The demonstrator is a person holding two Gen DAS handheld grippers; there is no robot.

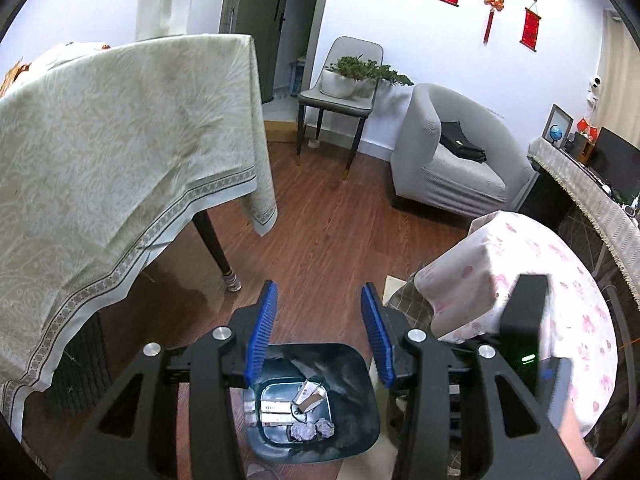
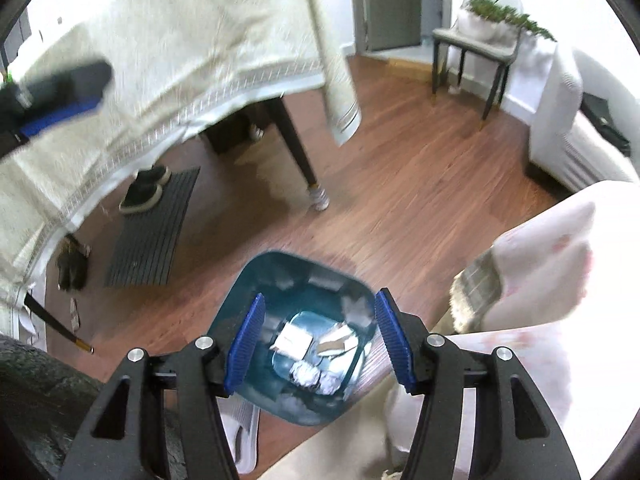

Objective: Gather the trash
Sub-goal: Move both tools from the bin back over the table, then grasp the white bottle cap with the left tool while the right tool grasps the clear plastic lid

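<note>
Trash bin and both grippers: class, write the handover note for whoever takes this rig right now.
Left gripper: open, nothing between the jaws, above the bin.
Right gripper: open, nothing between the jaws, also over the bin.
Trash bin: dark teal, on the wood floor beside the cloth-covered table.
Done: crumpled paper balls, cards and wrappers lie at the bin's bottom.
Left: small scraps on the floor under the table's edge may still need collecting; check the tabletop, which is not visible.
</note>
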